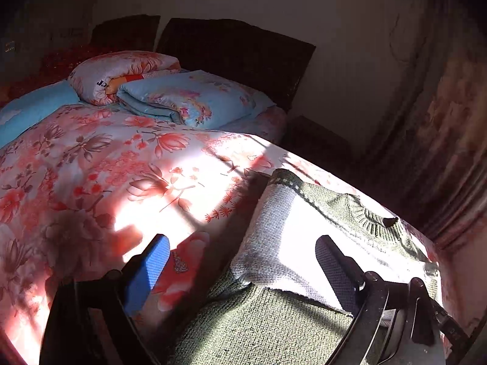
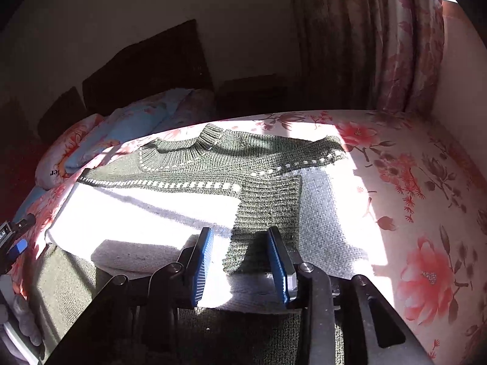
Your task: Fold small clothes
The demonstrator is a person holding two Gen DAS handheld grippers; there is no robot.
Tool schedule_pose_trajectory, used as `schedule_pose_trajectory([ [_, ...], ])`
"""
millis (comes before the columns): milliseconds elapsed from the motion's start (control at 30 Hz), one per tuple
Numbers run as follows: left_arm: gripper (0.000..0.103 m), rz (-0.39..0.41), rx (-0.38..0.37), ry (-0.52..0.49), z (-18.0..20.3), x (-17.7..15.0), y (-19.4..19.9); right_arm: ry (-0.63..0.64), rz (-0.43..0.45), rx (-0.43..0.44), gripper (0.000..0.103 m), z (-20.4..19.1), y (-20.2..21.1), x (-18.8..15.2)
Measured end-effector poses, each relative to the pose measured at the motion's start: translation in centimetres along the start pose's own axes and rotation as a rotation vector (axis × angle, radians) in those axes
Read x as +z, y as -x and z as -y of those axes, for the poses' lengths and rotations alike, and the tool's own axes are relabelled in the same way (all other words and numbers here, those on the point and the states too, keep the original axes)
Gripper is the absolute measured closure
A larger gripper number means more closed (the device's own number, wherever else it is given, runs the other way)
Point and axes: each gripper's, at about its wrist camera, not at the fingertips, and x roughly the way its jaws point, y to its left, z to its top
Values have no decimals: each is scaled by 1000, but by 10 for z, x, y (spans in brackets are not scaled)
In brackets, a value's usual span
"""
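Sweater (image 1: 304, 273) cut off by bottom edge in left wrist view; lower part hidden behind gripper frame. Sun glare bleaches sweater's pale band (image 2: 146, 210) in right wrist view; knit detail lost there. Headboard (image 2: 146, 67) sunk in shadow, surface not readable. Printed letters on folded quilt (image 1: 121, 73) partly hidden in fold, word not readable. Other gripper (image 2: 16, 243) clipped by left edge; jaw state not determinable there.
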Motion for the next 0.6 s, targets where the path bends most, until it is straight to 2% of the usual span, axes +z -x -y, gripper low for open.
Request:
schedule_pose_trajectory([
  [67,0,-37,-50,-61,30,11,-13,-7,3,10,63,0,1,0],
  [133,0,-127,-87,-115,58,23,-38,-15,6,22,63,1,2,0],
  [200,0,-210,-156,-120,77,34,-68,-24,10,34,63,2,3,1],
  [267,0,-266,-119,-140,87,41,-96,-32,17,45,63,3,5,1],
  [333,0,-307,-6,-159,81,43,-124,-44,26,62,63,5,7,1],
  [367,0,-301,48,-153,73,43,-132,-49,30,74,63,6,8,1],
  [433,0,-296,104,-132,56,44,-141,-60,36,90,63,8,9,1],
  [467,0,-273,85,-133,52,46,-139,-66,35,98,63,8,9,1],
  [567,0,-291,81,-156,52,47,-134,-64,27,96,63,8,9,2],
  [600,0,-275,77,-141,50,47,-130,-66,28,98,63,8,9,2],
])
